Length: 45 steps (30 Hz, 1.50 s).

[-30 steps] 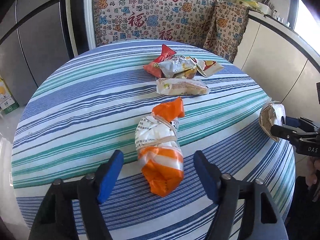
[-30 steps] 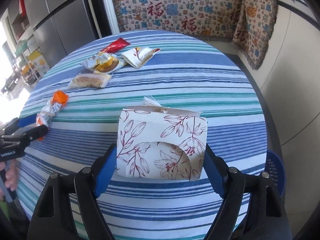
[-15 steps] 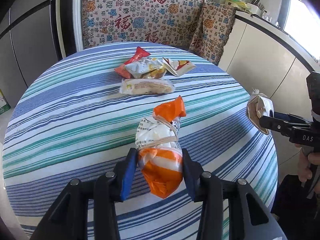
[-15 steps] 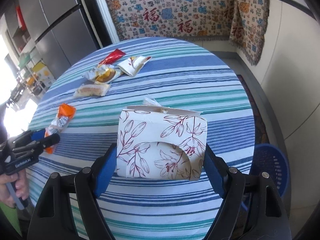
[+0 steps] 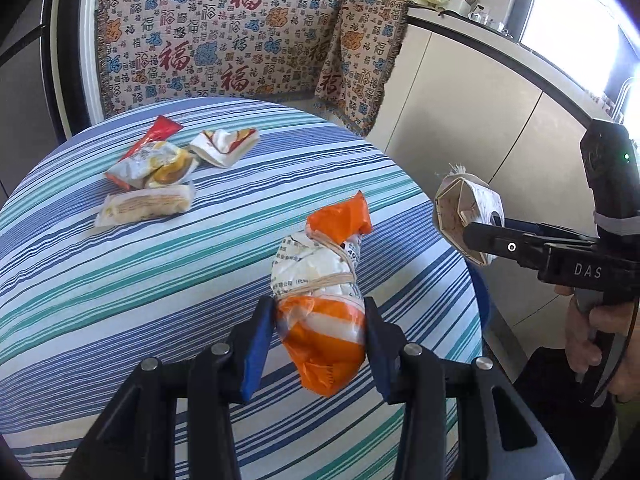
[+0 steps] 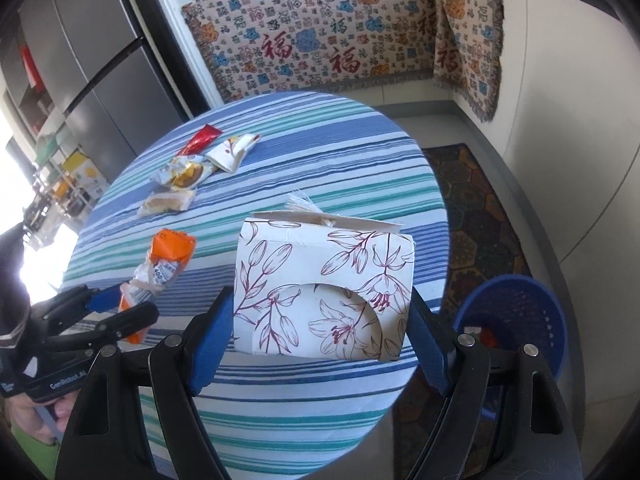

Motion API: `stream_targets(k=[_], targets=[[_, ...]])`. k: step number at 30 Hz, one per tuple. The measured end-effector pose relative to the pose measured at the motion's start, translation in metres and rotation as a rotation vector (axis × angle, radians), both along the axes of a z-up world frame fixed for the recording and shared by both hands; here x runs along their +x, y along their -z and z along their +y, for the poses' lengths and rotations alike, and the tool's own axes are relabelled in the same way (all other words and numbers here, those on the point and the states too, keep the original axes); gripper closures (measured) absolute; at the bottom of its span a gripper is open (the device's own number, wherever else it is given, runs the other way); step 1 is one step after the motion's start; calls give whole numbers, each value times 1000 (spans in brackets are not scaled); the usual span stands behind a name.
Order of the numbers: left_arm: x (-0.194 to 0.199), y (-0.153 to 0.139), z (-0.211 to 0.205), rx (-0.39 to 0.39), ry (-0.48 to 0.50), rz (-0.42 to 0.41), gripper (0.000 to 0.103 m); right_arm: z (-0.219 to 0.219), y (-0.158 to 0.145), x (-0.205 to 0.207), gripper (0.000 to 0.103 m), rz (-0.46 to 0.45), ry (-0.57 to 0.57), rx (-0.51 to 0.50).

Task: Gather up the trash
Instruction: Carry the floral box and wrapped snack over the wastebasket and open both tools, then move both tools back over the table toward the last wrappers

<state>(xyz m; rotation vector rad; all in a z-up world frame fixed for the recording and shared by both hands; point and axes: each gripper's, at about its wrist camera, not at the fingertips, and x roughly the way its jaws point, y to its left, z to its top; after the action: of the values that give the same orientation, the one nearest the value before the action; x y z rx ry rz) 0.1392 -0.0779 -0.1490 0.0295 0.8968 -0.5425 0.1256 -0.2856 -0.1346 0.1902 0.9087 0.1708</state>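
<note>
Pinched between the blue pads of the left gripper (image 5: 318, 334), an orange-and-white snack bag (image 5: 322, 300) bound with rubber bands was held clear above the striped tablecloth (image 5: 160, 264). Only the left wrist view showed the right hand (image 5: 600, 336) on its handle and the narrow end of the floral paper box (image 5: 466, 218). Only the right wrist view showed that box's (image 6: 324, 292) broad printed face clamped between the wide-set pads of the right gripper (image 6: 322, 332), and, farther right, a blue mesh basket (image 6: 516, 320) on the floor beside the table, with something red and white inside. Four wrappers were left on the cloth in both views: a red sachet (image 5: 158, 134), a white-and-yellow packet (image 5: 154, 166), a cake wrapper (image 5: 146, 206) and a folded white packet (image 5: 224, 146).

A second earlier, the left pads had stood spread on either side of the bag, which then lay on the cloth; by half a second ago they had closed on it. The box was gripped the same way throughout. The basket had come further into the right view, and the pile of wrappers had slid leftward in the left view.
</note>
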Motion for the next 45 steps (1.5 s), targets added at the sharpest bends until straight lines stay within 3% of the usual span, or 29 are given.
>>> stream_targets(k=[17,27,36,45], targets=[[-4,-3,-168,-37,202,27,59,-154,4,-25,21,23,236,-34],[3,46,-264,-7,270,104,59,-230,47,-29,21,121,352,-9],[20,91,-305,38,289,166,59,-269,79,-31,21,188,401,33],[21,116,-332,66,326,190,59,-288,92,-33,21,208,435,82]])
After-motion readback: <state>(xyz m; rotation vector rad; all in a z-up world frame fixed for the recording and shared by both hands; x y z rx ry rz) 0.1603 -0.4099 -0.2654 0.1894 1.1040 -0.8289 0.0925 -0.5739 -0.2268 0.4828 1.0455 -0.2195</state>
